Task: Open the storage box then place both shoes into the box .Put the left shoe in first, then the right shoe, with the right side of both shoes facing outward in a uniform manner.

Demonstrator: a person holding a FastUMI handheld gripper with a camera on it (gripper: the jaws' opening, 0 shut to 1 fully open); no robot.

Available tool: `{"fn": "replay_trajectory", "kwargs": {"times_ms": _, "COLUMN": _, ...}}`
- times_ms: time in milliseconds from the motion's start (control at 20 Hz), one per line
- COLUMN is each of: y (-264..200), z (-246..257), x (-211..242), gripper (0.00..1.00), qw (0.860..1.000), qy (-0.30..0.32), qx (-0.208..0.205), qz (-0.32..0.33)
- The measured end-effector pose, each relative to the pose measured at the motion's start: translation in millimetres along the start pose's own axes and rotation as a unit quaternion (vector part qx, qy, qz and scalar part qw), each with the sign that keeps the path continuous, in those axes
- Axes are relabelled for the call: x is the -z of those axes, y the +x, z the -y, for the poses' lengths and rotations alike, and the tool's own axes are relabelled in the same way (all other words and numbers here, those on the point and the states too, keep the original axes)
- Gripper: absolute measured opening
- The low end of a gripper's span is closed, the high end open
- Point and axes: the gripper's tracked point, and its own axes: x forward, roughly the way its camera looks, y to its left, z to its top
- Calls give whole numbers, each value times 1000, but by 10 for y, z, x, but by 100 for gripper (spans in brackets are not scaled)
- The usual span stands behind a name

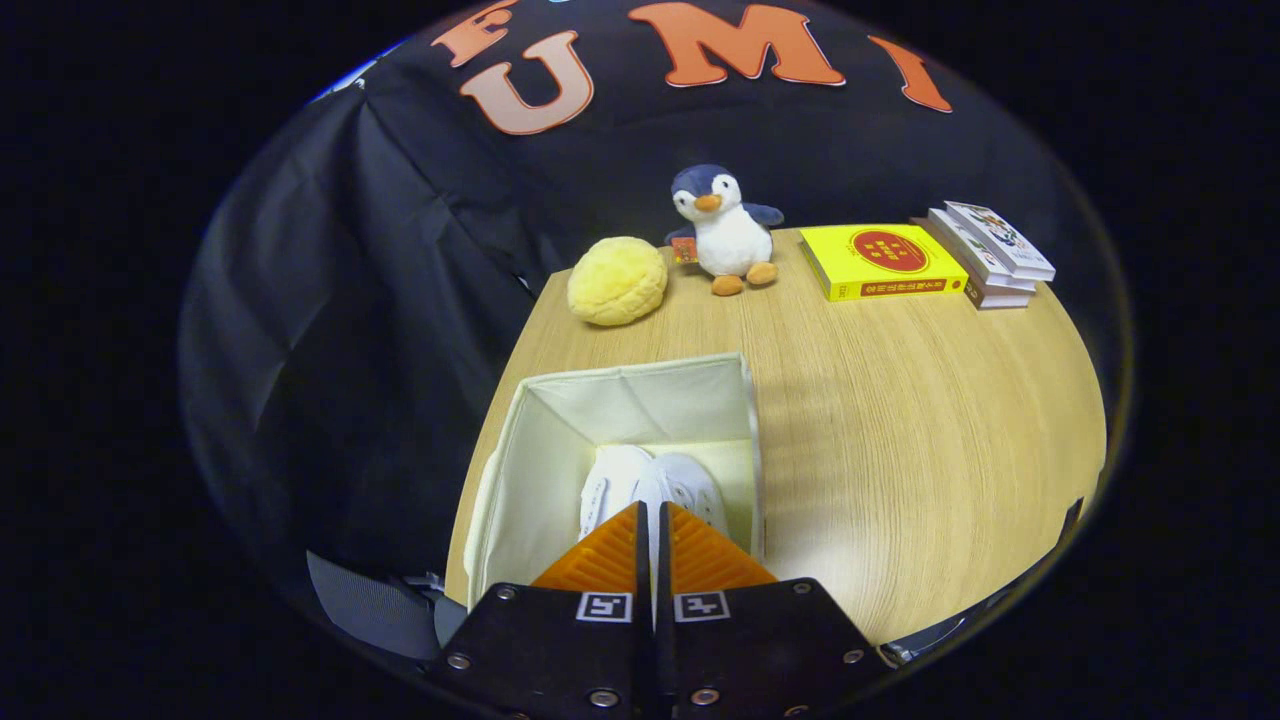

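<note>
With both white shoes (650, 490) inside the open cream fabric storage box (540, 440) at the desk's (900, 420) left edge, the gripper (654, 520) hangs above, orange fingers pressed together and empty, so placing looks done and only withdrawal remains.

Yellow hardcover book (882, 261): you see a red round emblem and red strip, print too small to read.
Stacked white books (990, 256): your view blurs the cover print.

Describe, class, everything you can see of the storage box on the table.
The storage box is a cream, fabric-looking cube with soft creased walls, open at the top, standing upright near the wooden table edge. Two white shoes lie side by side on its floor. The claw hangs above its near side, orange fingers closed together, gripping nothing.
</note>
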Motion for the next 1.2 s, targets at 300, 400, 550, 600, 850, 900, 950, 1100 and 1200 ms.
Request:
{"fn": "replay_trajectory", "kwargs": {"times_ms": 300, "y": -107, "z": 73, "x": -165, "gripper": 5, "qw": 999, "qy": -22, "qx": -26, "qz": 40}}
{"fn": "replay_trajectory", "kwargs": {"times_ms": 400, "y": -226, "z": 202, "x": -301, "gripper": 12, "qw": 997, "qy": -27, "qx": -25, "qz": 67}}
{"fn": "replay_trajectory", "kwargs": {"times_ms": 550, "y": -475, "z": 414, "x": -541, "gripper": 28, "qw": 992, "qy": -44, "qx": -26, "qz": 116}}
{"fn": "replay_trajectory", "kwargs": {"times_ms": 600, "y": -567, "z": 537, "x": -638, "gripper": 31, "qw": 989, "qy": -49, "qx": -21, "qz": 138}}
{"fn": "replay_trajectory", "kwargs": {"times_ms": 850, "y": -1002, "z": 1172, "x": -1027, "gripper": 53, "qw": 975, "qy": -55, "qx": 4, "qz": 217}}
{"fn": "replay_trajectory", "kwargs": {"times_ms": 900, "y": -1096, "z": 1303, "x": -1087, "gripper": 58, "qw": 973, "qy": -49, "qx": 9, "qz": 225}}
{"fn": "replay_trajectory", "kwargs": {"times_ms": 950, "y": -1181, "z": 1424, "x": -1171, "gripper": 63, "qw": 970, "qy": -42, "qx": 9, "qz": 237}}
{"fn": "replay_trajectory", "kwargs": {"times_ms": 1100, "y": -1496, "z": 1863, "x": -1410, "gripper": 72, "qw": 958, "qy": -42, "qx": 32, "qz": 282}}
{"fn": "replay_trajectory", "kwargs": {"times_ms": 1200, "y": -1727, "z": 2102, "x": -1548, "gripper": 78, "qw": 947, "qy": -46, "qx": 43, "qz": 314}}
